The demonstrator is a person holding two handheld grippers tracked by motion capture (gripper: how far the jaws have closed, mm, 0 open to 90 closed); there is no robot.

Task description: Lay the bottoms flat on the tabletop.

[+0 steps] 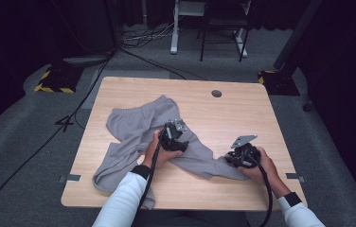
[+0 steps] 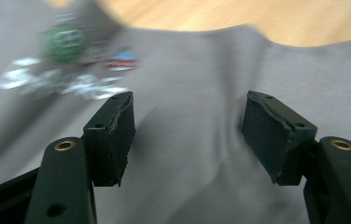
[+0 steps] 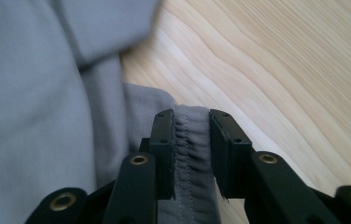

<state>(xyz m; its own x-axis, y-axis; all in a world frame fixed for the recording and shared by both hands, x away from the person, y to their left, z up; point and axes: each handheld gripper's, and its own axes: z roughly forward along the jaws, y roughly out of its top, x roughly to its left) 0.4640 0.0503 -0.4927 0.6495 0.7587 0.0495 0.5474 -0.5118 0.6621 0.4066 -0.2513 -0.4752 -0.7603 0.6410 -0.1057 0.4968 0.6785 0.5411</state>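
**Handling grey sweatpants on the wooden surface**

Lying spread and rumpled across the middle of the wooden surface is a pair of grey sweatpants, one leg trailing toward the near left edge, the other running toward the near right. A blurred printed logo, green with white and red marks, shows on the fabric in the left gripper view.

Right gripper: sits at the end of the right-hand leg. In the right gripper view the gathered, stitched cuff stands between the two pads, which press on it from both sides. Jaws clamped on the cuff. Bare wood grain lies just past the cuff.

Left gripper: rests over the middle of the garment, held in the person's left hand. In the left gripper view its jaws stand wide apart, flat grey cloth lying under and between them; pads do not pinch any fold. View is motion-blurred.

Both forearms wear white sleeves with dark cuffs. Black cables trail back from each gripper. A round hole sits in the surface near its far edge. Grey carpet floor surrounds the surface.
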